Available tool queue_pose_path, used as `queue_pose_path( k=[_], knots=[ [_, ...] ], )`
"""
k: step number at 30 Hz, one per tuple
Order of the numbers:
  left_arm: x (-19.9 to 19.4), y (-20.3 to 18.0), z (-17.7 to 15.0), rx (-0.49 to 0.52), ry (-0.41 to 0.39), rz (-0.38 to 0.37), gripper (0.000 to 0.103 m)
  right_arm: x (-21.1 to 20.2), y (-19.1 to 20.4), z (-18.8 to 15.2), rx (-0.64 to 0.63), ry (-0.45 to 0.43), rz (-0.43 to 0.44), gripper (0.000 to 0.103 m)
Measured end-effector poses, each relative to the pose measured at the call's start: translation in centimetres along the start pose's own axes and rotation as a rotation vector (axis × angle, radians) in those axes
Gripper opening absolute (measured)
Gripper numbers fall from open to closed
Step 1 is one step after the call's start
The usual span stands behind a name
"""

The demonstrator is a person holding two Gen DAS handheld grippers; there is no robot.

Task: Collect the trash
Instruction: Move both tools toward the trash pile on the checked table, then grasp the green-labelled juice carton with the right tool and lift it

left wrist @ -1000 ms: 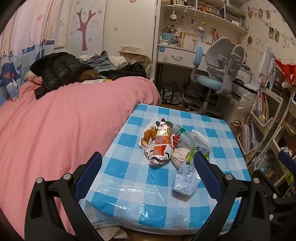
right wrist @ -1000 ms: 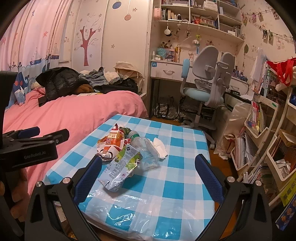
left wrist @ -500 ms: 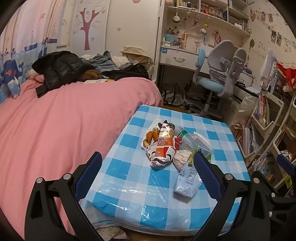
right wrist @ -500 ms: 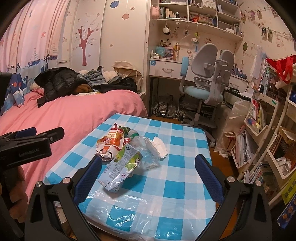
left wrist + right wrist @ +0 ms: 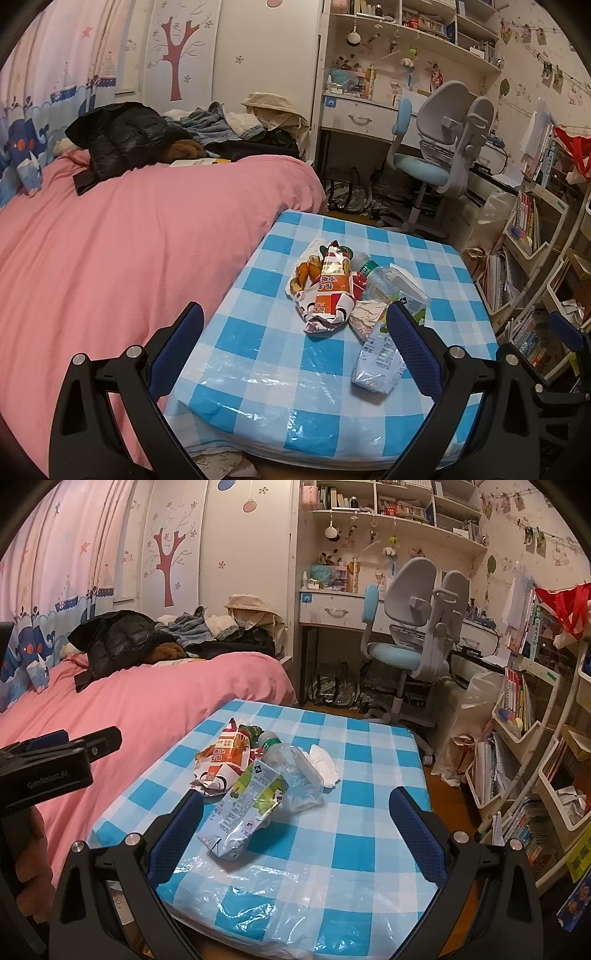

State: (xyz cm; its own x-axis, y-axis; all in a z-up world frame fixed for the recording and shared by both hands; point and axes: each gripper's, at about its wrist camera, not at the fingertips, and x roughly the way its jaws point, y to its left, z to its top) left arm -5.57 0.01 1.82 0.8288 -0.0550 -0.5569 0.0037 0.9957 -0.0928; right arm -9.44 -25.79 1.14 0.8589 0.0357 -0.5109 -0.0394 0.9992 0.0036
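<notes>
a pink bed (image 5: 129,251) lies just beside the blue-checked tabletop (image 5: 369,812). the trash sits bunched near the tabletop's middle: an orange snack wrapper (image 5: 328,291), a crushed clear bottle (image 5: 295,771) touching it, a flattened carton (image 5: 243,808) leaning on the bottle, and a white tissue (image 5: 325,764) behind. the left tool (image 5: 295,354) and right tool (image 5: 291,834) both hover spread wide and empty at the tabletop's near edge.
</notes>
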Motion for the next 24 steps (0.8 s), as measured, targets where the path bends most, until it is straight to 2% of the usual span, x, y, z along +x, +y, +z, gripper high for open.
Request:
queue_pose_path(
  k=[7,11,15,18,21,24],
  knots=[
    [0.1,0.4,0.0,-0.003,-0.002,0.005,0.095,1.2,0.0,-0.3,0.019,0.033,0.013,0.097],
    [0.5,1.6,0.2,-0.022,0.004,0.024,0.095,2.4,0.2,-0.6,0.058,0.069,0.055,0.097],
    [0.8,2.8,0.4,-0.056,0.012,0.041,0.095,4.4,0.8,-1.3,0.11,0.148,0.12,0.097],
    [1.0,3.3,0.4,-0.066,0.017,0.051,0.095,6.2,1.5,-2.2,0.106,0.198,0.114,0.097],
    [1.2,3.7,0.3,-0.063,0.024,0.06,0.095,8.4,1.5,-2.8,0.178,0.27,0.156,0.097],
    [1.2,4.2,0.4,-0.075,0.027,0.068,0.095,9.9,1.7,-2.4,0.244,0.3,0.185,0.097]
  ],
)
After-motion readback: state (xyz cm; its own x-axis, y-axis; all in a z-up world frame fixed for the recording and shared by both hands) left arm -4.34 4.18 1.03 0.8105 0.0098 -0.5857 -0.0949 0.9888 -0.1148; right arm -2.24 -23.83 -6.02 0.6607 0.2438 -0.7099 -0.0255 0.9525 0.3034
